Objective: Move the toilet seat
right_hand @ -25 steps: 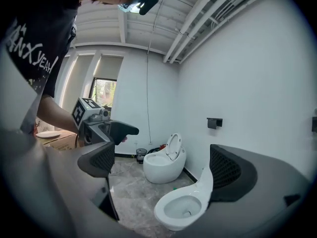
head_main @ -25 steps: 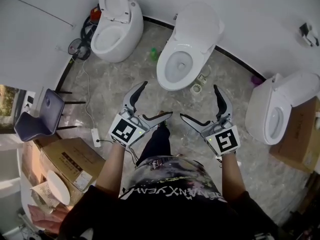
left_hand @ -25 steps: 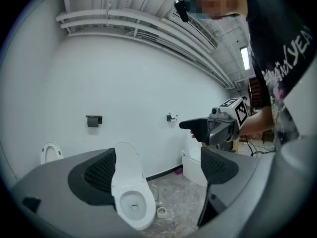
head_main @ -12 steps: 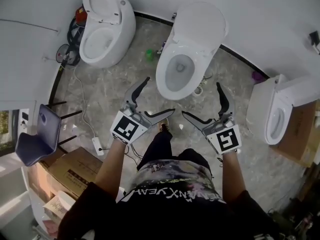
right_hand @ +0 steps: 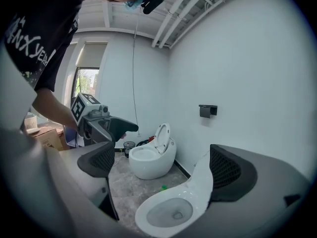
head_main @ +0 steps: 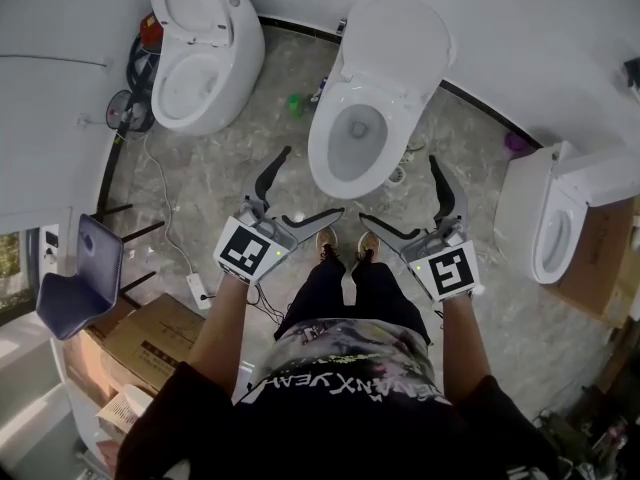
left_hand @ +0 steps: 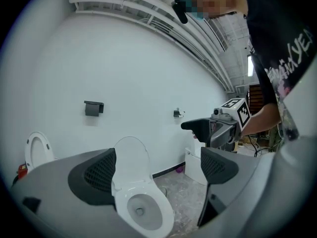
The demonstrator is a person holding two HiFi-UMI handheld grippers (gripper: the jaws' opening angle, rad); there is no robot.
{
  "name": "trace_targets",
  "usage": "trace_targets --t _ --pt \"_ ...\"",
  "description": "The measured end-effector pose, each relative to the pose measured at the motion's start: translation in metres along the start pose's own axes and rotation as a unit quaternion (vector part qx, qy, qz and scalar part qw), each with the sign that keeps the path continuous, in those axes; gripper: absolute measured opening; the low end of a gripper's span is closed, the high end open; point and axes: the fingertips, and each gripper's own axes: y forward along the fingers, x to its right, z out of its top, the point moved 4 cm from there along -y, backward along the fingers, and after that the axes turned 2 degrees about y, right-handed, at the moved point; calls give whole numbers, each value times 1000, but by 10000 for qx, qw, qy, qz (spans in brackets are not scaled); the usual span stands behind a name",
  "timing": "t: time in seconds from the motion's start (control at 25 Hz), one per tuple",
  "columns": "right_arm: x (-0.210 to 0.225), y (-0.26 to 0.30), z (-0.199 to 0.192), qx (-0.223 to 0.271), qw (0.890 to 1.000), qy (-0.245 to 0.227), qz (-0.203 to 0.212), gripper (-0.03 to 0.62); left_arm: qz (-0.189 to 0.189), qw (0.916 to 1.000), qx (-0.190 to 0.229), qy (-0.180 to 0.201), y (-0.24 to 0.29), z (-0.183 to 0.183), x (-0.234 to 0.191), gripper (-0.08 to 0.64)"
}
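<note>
Left tongs [head_main: 313,181]: grey curved arms with black ribbed pads, spread wide, holding and touching nothing.
Right tongs [head_main: 398,188]: same build, likewise spread wide and empty, level with the left pair.
Marker cubes: white, with black square patterns, one at the base of each pair.
Toilet seat [head_main: 322,160]: glossy white oval ring that appeared to lie down on the bowl of the middle toilet [head_main: 352,173], just ahead of both tongs and apart from them.
Lid [head_main: 395,43]: smooth, white, raised against the wall.
Shoes [head_main: 341,247]: the person's, near the bowl's front.
Floor [head_main: 230,178]: grey marbled stone.
Left toilet [head_main: 215,78]: egg-shaped, white, its seat up.
Right toilet [head_main: 548,230]: white, boxy.
Cardboard box [head_main: 135,333]: brown, at the person's left.
</note>
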Motion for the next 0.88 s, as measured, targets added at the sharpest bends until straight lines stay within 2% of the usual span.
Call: trace_targets --t 0.52,0.72,0.88 --pt "34 -8 -6 102 9997 51 219 583 358 9994 12 14 28 11 14 520" --pt "40 -2 -30 30 9996 157 237 583 385 9992 -126 -54 39 -10 16 519" --pt "46 11 -67 -112 9994 287 166 583 393 9985 -318 -192 52 -47 14 519"
